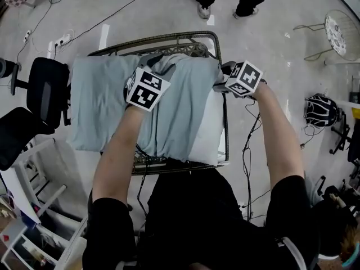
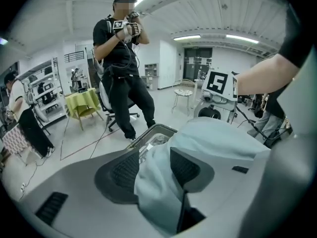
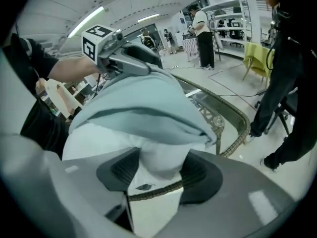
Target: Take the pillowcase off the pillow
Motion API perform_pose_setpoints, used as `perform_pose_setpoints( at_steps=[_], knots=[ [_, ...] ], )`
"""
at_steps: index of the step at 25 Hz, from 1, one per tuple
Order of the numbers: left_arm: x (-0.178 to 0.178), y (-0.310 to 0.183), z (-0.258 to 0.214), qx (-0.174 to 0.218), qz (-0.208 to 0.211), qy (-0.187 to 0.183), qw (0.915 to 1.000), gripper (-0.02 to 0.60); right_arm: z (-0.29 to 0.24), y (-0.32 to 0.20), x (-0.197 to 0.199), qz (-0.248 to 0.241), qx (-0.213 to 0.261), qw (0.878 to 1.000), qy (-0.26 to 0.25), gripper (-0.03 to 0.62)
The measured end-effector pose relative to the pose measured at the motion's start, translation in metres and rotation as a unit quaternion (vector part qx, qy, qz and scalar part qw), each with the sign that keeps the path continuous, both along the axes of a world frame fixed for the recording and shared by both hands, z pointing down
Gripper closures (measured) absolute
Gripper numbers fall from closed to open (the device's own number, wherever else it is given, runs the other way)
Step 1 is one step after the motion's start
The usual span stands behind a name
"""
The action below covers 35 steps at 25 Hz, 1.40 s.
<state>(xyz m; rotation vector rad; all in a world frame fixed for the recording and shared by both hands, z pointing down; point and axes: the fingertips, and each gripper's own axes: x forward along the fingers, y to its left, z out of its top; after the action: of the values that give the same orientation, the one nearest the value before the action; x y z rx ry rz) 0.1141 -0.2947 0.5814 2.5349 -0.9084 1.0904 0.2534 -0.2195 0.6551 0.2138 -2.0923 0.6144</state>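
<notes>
1. The pillow (image 1: 209, 129) lies flat on the table (image 1: 169, 37) and fills most of its top. A bare white strip of the pillow shows along the table's right edge, so the case looks partly drawn off on that side.
2. The pale blue pillowcase (image 1: 107, 103) covers the rest of the pillow. It is bunched toward the table's far rim and spills over the table's left side.
3. The left gripper (image 2: 156, 167) is over the table's middle, toward the far rim, pointing down into the cloth.
   - Its jaws stand partway apart with a fold of pillowcase lying between them.
   - The cloth looks slack, with no pinch visible.
   - It is probably placed there because the case is the layer that has to be dragged off.
4. The right gripper (image 3: 161, 171) is at the table's far right corner, just inside the rim.
   - Its jaws are partway open and straddle the bare white pillow corner.
   - The corner fills the gap between the pads, but no squeeze can be seen.
   - It has likely gone for the stuffing rather than the cloth, to anchor the pillow.
5. The roles look split: one gripper on the cover, one on the filling, so the two can be pulled in opposite directions.
6. Neither grip is made yet. Both jaws would need to close firmly first.
7. The risk is that the left gripper bites pillow along with cloth, and then the case won't slide.
</notes>
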Motion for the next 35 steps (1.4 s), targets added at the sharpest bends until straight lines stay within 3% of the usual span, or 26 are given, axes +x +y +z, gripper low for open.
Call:
perform_pose_setpoints(
  at_steps=[2, 5, 6, 7, 8, 10, 13, 19, 24, 30, 32, 35],
  knots=[
    [0.017, -0.004, 0.010, -0.009, 0.018, -0.011, 0.9997, 0.385, -0.007, 0.015, -0.006, -0.024, 0.002, 1.000, -0.010, 0.420],
    [0.033, 0.000, 0.029, -0.041, 0.058, -0.055, 0.9959, 0.385, -0.016, 0.036, -0.005, -0.070, 0.024, 0.997, 0.015, 0.501],
    [0.034, 0.004, 0.033, -0.043, 0.075, -0.079, 0.9931, 0.421, -0.019, 0.042, -0.003, -0.082, 0.034, 0.996, 0.030, 0.513],
    [0.032, 0.007, 0.036, -0.035, 0.092, -0.109, 0.9891, 0.525, -0.023, 0.046, 0.000, -0.091, 0.041, 0.994, 0.043, 0.521],
    [0.026, 0.009, 0.038, -0.020, 0.107, -0.143, 0.9837, 0.571, -0.027, 0.051, 0.003, -0.095, 0.046, 0.993, 0.052, 0.526],
    [0.009, 0.011, 0.037, 0.013, 0.122, -0.204, 0.9714, 0.574, -0.038, 0.056, 0.009, -0.096, 0.050, 0.992, 0.057, 0.536],
    [-0.027, 0.010, 0.024, 0.028, 0.112, -0.242, 0.9636, 0.574, -0.054, 0.057, 0.020, -0.091, 0.052, 0.994, 0.043, 0.539],
    [-0.109, 0.010, -0.004, 0.023, 0.059, -0.266, 0.9618, 0.574, -0.086, 0.050, 0.037, -0.064, 0.055, 0.996, 0.017, 0.543],
    [-0.157, 0.010, -0.008, 0.013, 0.002, -0.259, 0.9658, 0.574, -0.084, 0.023, 0.039, -0.046, 0.077, 0.996, 0.029, 0.543],
    [-0.124, 0.020, -0.014, 0.021, -0.021, -0.196, 0.9802, 0.572, -0.071, 0.007, 0.032, -0.025, 0.113, 0.989, 0.089, 0.486],
    [-0.110, 0.027, -0.017, 0.026, -0.026, -0.173, 0.9842, 0.571, -0.066, 0.002, 0.036, 0.008, 0.130, 0.985, 0.113, 0.432],
    [-0.090, 0.046, -0.025, 0.026, -0.032, -0.128, 0.9909, 0.570, -0.067, 0.002, 0.049, 0.104, 0.146, 0.978, 0.107, 0.411]
  ],
)
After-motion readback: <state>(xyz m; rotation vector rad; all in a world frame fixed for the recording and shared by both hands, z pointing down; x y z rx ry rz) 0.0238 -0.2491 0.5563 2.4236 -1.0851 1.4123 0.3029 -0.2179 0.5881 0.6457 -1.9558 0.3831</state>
